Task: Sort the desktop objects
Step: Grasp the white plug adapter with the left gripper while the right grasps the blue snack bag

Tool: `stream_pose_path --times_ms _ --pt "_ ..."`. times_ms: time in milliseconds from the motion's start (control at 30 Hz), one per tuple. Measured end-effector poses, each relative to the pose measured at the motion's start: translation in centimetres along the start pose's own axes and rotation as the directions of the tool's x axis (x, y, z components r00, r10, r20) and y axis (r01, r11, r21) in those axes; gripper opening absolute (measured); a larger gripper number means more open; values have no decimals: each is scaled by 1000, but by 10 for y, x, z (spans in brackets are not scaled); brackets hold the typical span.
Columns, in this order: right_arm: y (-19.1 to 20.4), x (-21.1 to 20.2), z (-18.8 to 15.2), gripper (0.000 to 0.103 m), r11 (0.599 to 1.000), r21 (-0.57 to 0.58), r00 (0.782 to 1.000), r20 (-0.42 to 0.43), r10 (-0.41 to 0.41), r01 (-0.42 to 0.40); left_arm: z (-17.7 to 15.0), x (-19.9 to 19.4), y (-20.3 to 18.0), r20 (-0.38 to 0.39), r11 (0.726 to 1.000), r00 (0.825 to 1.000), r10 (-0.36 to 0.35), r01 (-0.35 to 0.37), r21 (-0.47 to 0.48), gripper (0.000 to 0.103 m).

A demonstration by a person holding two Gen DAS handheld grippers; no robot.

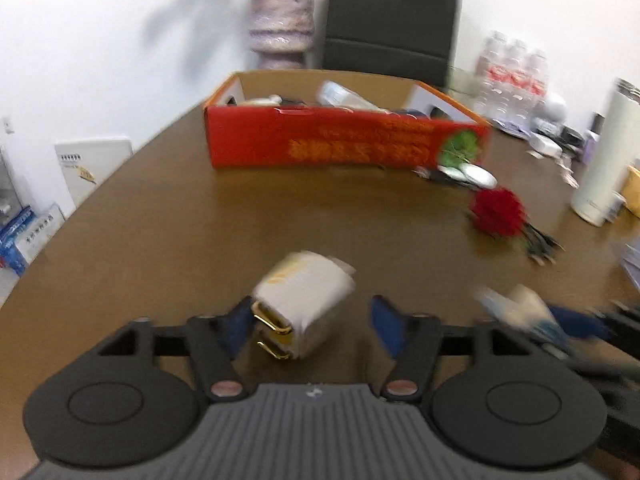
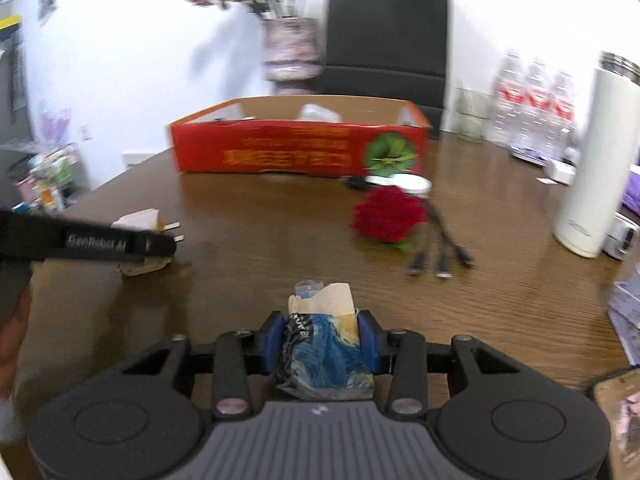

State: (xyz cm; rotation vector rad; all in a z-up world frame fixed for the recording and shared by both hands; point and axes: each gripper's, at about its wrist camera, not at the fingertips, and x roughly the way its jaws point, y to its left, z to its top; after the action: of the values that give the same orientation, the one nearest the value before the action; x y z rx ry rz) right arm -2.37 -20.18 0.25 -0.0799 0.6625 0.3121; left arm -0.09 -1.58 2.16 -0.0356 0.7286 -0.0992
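A white plug adapter with gold prongs lies on the brown table between the fingers of my left gripper, which is open around it; the right finger stands clear of it. It also shows in the right wrist view, partly hidden behind the left gripper's black finger. My right gripper is shut on a blue patterned tissue packet. A red open cardboard box holding several items stands at the back; it also shows in the right wrist view.
A red fabric rose, a black multi-head cable and a white round case lie right of centre. A white flask, water bottles, a phone, a vase and a black chair surround the table.
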Motion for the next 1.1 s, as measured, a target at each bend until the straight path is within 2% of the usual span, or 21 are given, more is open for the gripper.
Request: stream_pose_path --times_ms 33,67,100,200,267,333,400,433,500,567,700,800,867,900,933,1000,1100 --pt "3 -1 1 39 1000 -2 1000 -2 8 -8 -5 -12 -2 17 998 998 -64 64 15 88" --pt "6 -2 1 39 1000 5 1000 -4 13 -13 -7 -20 -2 33 995 995 -98 97 26 89" --pt "6 -3 1 39 1000 18 1000 -5 18 -18 -8 -27 -3 43 994 994 -104 102 37 90" --pt "9 -6 0 39 999 29 1000 -7 14 -13 -4 -26 6 64 997 996 -67 65 36 91" --pt "10 -7 0 39 1000 25 1000 -8 4 -4 2 -11 15 17 999 999 -49 49 -2 86" --pt "11 -9 -2 39 1000 30 1000 -9 -4 5 4 -1 21 -6 997 998 -64 64 -48 76" --pt "12 -9 -4 39 999 34 1000 -12 -12 12 2 3 24 7 995 996 -85 85 -51 71" --pt "13 -10 -5 39 999 34 1000 -11 -17 18 1 2 26 19 997 998 -68 68 -47 71" --pt "14 -13 -7 39 999 32 1000 -14 -22 22 -1 -6 32 35 999 999 -18 20 -47 77" --pt "14 -15 -8 39 999 32 1000 -14 -20 20 -2 -16 43 49 997 999 -4 8 -72 81" --pt "18 -13 -4 40 1000 15 1000 -16 -14 14 -5 -18 43 48 999 999 2 0 -52 82" --pt "22 -12 1 40 1000 5 1000 -4 -4 4 -4 -13 38 61 999 998 -35 38 -38 80" --pt "22 -12 2 40 1000 -5 1000 4 -26 26 -3 -9 34 50 998 997 -56 57 -22 73" --pt "21 -14 3 40 1000 -5 1000 9 -28 28 -3 -7 31 45 998 997 -58 58 -17 63" --pt "20 -15 4 42 1000 -2 1000 13 -24 24 -3 -5 30 36 998 998 -59 59 -12 47" --pt "17 -13 2 41 1000 0 1000 4 -31 31 -3 0 27 25 999 999 -45 45 8 32" --pt "15 -6 -2 31 999 0 999 -9 -40 40 -3 1 25 31 999 998 -53 53 2 32"
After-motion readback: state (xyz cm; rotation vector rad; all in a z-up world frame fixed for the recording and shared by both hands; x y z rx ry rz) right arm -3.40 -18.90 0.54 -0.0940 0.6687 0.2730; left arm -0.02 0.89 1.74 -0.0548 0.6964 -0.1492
